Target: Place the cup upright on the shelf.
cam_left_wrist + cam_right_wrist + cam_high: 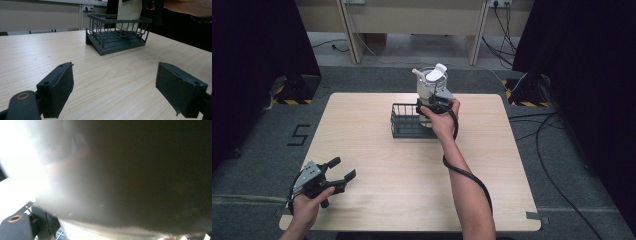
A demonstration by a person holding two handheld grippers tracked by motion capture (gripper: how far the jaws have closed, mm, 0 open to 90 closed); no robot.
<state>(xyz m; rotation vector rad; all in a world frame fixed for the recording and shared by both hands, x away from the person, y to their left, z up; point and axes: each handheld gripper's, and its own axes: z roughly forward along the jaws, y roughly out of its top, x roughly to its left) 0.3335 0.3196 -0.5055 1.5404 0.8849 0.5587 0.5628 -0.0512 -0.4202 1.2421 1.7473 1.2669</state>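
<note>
Your right gripper (435, 103) is clamping the white jug (430, 82) at upper centre; likely rigid, slippery, top-heavy. Left gripper (335, 175) is gaping, lower left.

1. A black figure "5" (298, 135) was marked on the grey floor (257, 165), left of the table (362, 150).
2. No other text, label or brand was readable.
</note>
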